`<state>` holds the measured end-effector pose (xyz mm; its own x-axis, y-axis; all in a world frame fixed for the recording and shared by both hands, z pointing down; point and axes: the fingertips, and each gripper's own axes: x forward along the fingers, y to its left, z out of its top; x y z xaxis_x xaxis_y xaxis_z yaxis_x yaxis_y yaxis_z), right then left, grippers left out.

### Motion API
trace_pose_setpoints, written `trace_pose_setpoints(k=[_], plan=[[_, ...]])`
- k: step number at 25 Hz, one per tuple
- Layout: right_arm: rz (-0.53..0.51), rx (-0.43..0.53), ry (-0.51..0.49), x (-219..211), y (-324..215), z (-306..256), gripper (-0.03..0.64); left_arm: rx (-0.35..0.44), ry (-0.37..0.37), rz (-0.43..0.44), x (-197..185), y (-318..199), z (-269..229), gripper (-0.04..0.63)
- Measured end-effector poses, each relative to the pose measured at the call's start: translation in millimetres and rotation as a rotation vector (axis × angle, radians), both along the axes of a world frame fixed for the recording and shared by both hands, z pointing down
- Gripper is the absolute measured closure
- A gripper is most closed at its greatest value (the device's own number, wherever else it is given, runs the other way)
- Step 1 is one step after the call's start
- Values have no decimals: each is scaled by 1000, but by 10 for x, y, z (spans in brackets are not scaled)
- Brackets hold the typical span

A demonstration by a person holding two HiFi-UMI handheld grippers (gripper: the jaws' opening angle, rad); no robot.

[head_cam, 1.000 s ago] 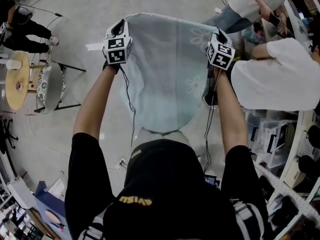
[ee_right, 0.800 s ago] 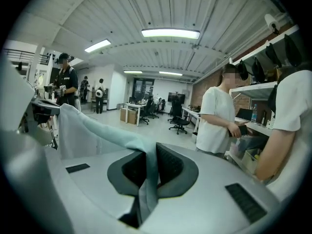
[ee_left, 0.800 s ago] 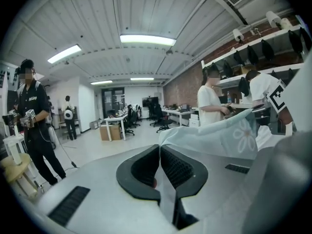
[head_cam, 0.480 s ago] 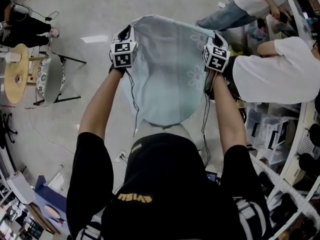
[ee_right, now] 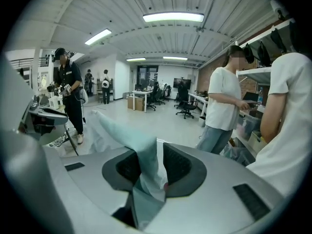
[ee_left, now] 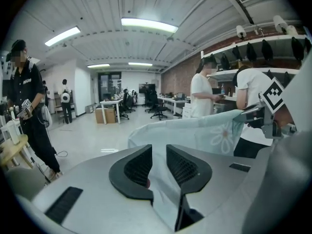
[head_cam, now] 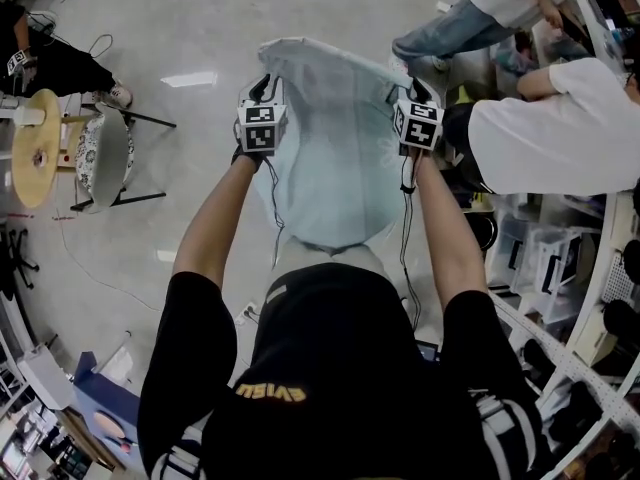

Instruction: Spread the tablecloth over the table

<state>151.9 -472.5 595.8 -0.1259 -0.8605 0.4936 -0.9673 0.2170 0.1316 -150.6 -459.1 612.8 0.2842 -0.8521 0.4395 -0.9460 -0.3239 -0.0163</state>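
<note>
Two grippers, left gripper (head_cam: 263, 88) and right gripper (head_cam: 416, 90), have just been opening their fingers, the tablecloth (head_cam: 335, 178) slack between them and draped at twelve o'clock; laying looks nearly done, smoothing remains.

- Left gripper (head_cam: 264, 86): shifted toward 4 o'clock in the head view, nearer its partner. Its jaws have just been opening, with a strip of cloth between them.
- Right gripper (head_cam: 414, 92): shifted toward 8 o'clock. Its jaws have likewise just been opening, around a cloth fold.
- Pale blue-green flower-printed fabric tablecloth (head_cam: 335, 168): the span between the grippers is narrower. The 12 o'clock edge was evenly arched and now humps toward 11 o'clock.
</note>
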Motion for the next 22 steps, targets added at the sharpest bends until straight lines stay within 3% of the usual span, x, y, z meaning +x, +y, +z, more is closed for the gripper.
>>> trace_pose_setpoints(k=[2, 7, 17, 22], plan=[[-29, -28, -4, -111, 80, 105, 452, -12, 11, 10, 72, 83, 64, 457], [-63, -73, -21, -275, 247, 285, 382, -20, 32, 30, 219, 249, 126, 428], [-49, -95, -35, -233, 574, 421, 390, -34, 37, 32, 162, 483, 207, 426], [-45, -136, -44, -153, 930, 678, 397, -61, 33, -29, -203, 719, 426, 426]])
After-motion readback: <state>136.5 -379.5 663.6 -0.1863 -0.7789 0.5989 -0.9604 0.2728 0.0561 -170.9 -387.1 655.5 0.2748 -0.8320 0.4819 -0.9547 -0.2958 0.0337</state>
